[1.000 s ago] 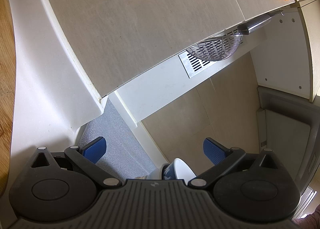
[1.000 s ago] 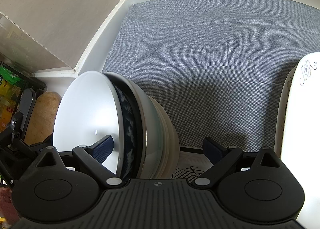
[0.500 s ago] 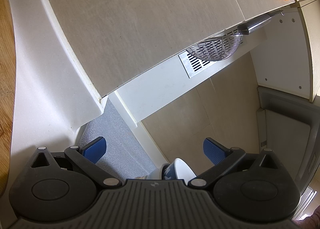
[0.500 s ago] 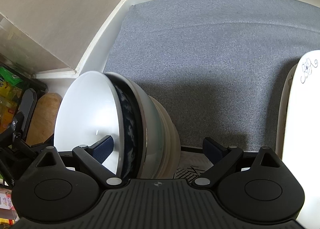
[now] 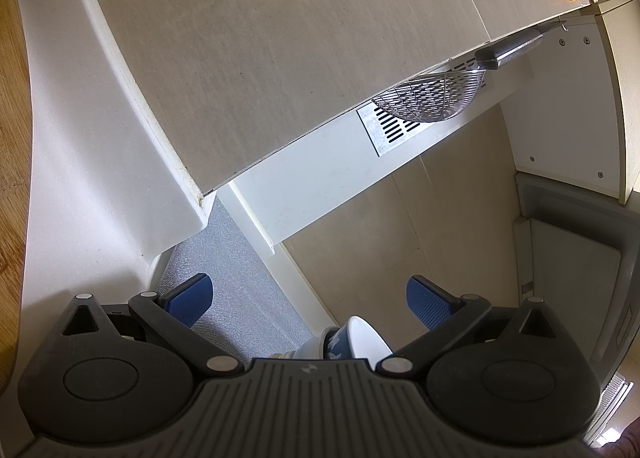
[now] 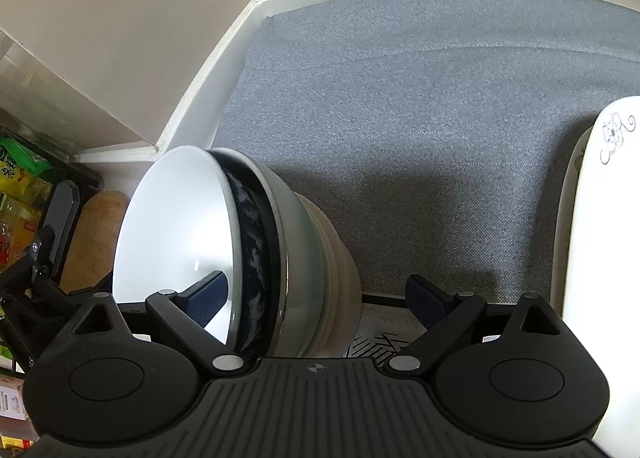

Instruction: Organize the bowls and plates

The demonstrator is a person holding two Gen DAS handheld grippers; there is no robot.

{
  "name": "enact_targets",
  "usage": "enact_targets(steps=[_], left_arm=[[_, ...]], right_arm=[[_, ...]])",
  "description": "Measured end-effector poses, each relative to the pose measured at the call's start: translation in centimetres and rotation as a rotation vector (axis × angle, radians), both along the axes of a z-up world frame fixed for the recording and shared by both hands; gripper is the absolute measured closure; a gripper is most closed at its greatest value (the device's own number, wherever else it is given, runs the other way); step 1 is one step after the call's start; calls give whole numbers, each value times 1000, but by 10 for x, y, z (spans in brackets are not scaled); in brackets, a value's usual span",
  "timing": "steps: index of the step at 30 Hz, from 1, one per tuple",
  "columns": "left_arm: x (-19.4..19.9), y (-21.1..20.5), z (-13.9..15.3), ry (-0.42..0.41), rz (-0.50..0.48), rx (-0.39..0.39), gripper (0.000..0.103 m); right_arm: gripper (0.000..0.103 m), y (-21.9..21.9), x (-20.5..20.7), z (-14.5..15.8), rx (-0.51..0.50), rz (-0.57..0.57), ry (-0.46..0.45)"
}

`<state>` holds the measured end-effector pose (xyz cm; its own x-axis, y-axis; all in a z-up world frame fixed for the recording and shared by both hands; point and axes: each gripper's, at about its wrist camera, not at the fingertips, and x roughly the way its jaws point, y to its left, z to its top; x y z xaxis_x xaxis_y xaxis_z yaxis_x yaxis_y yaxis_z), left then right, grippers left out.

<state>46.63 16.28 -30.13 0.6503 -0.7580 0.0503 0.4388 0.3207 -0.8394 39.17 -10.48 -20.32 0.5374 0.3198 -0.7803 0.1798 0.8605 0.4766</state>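
Bowls point(image 6: 224, 254) nested in a stack lie tilted on the grey mat point(image 6: 420, 105), at 9 o'clock in the right wrist view. Right gripper point(image 6: 320, 298) is spread wide, its left pad point(image 6: 208, 298) inside the top bowl, nothing clamped. White plate point(image 6: 600, 225) stands at 3 o'clock. Left gripper point(image 5: 308, 298) gapes wide, empty, bowls at 6 o'clock, a wire skimmer point(image 5: 432, 97) at 1 o'clock.

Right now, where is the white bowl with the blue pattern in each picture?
Left wrist: the white bowl with blue pattern peeks up at bottom centre, between the open left gripper fingers.
Right wrist: same bowl, centre-left, atop nested bowls.
Shared landmark: the grey woven mat.
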Motion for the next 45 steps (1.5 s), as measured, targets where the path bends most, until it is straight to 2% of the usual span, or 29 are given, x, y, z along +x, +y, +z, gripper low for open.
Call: enact_targets(steps=[45], left_arm=[[1, 1, -2, 0, -2, 0, 0]], right_arm=[[7, 9, 4, 6, -39, 6, 17]])
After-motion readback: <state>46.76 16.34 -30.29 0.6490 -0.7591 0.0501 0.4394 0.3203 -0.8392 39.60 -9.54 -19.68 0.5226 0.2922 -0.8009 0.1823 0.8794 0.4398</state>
